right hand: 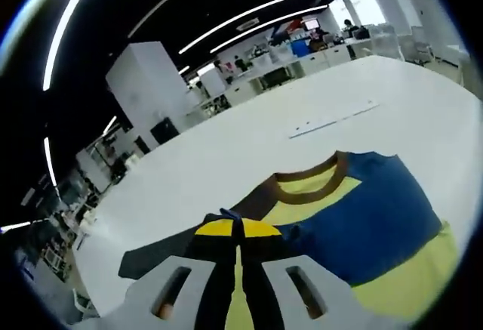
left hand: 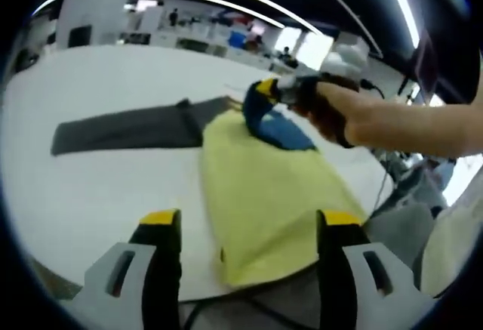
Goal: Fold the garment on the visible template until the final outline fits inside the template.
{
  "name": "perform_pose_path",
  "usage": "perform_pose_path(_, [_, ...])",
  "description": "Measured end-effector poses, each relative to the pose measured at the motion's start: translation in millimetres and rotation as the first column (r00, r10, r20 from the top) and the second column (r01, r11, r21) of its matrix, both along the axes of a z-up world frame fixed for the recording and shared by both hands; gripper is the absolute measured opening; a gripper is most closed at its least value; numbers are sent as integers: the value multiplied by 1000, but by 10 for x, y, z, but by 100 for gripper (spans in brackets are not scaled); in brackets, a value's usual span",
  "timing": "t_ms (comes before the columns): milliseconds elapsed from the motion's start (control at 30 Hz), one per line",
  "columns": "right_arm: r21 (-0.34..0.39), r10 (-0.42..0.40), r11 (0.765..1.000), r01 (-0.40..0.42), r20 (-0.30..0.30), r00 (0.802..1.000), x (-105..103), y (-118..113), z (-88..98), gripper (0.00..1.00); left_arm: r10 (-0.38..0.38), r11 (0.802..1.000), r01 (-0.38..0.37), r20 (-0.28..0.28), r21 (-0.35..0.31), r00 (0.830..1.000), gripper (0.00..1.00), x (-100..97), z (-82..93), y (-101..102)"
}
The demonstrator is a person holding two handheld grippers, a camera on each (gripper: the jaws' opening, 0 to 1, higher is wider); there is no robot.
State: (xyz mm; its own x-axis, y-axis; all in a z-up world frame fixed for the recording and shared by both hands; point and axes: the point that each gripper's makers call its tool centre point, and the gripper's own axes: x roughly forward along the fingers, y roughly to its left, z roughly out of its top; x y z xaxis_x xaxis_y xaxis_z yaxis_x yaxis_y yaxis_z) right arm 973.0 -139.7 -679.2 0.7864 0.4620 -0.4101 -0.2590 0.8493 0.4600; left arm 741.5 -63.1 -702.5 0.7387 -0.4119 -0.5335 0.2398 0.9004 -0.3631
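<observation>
White table (left hand: pixel 90 186) bears yellow-blue garment (left hand: pixel 264 202); right gripper (right hand: pixel 238 232) pinches it; left gripper (left hand: pixel 249 228) released.

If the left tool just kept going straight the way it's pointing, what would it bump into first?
Most likely the yellow garment. The left tool stands open, and the cloth lies on the white table between and just ahead of its jaws. Depth is hard to judge, so it may pass just above the cloth.

Hidden and cut-off parts of the garment

The garment (left hand: pixel 264 194) runs off the white table's (left hand: pixel 113 186) near edge, its hem unseen. In the right gripper view, the right gripper's (right hand: pixel 238 230) closed jaws cover the cloth pinched there, and the template cannot be made out.
</observation>
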Motion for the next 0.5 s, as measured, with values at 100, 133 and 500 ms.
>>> perform_pose_path(100, [-18,34,999,-33,19,999,-36,113,-7,2,-1,1000,1,-3,-2,1000,69,-1,-6,0])
perform_pose_path(133, [-18,36,999,-36,19,999,-50,131,-7,2,-3,1000,3,-6,-1,1000,69,-4,-11,-2])
perform_pose_path(500, [108,125,986,-126,13,992,-191,475,54,4,-10,1000,10,-11,2,1000,69,-6,-28,-11])
